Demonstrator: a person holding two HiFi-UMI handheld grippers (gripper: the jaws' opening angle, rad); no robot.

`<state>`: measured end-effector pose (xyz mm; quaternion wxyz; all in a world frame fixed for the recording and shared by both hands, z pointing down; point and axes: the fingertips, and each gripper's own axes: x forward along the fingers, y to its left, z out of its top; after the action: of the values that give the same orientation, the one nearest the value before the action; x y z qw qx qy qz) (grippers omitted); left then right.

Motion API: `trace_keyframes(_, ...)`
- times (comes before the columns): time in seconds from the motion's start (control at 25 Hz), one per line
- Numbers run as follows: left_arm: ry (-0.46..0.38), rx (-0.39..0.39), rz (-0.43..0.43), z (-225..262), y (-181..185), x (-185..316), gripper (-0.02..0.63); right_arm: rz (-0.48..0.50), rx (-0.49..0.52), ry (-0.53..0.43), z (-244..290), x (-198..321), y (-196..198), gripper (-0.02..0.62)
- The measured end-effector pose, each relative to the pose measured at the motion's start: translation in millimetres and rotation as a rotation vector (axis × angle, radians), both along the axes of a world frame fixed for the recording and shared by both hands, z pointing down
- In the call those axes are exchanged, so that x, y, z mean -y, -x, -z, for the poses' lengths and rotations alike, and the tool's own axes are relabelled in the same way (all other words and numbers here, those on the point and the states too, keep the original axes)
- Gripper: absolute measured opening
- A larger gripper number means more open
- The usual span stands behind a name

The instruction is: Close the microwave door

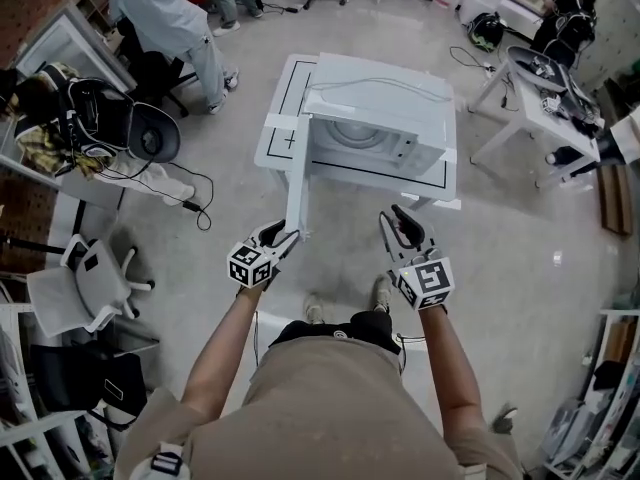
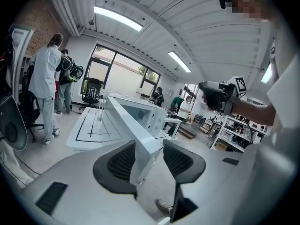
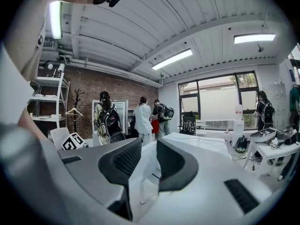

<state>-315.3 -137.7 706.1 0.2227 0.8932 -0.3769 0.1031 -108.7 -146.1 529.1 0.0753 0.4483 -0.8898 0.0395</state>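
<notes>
Tongs both stand parted: the left tongs [image 1: 283,236] straddle the free edge of the swung-open microwave door [image 1: 297,193] without clamping it, and the right tongs [image 1: 403,230] hang empty, near it. Farther off, the microwave [image 1: 375,133] sits on the white bench [image 1: 275,143].

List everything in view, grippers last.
microwave: one, white, on the table at centre
microwave door: one, white, swung open toward the person
table: one, white with black lines, under the microwave
side table: one, white, cluttered, at right
office chair: one, grey, lower left
bystanders: at least two, upper left and upper right
left gripper: one, black jaws apart, door edge between them
right gripper: one, black jaws apart, empty, right of the door
</notes>
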Motion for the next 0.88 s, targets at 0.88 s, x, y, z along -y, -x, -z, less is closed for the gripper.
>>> trace_keyframes(0.88, 0.055, 0.023, 0.131, -2, -95, 12, 0.179, 0.135, 0.024, 0.03, -8, 53, -98, 0.095)
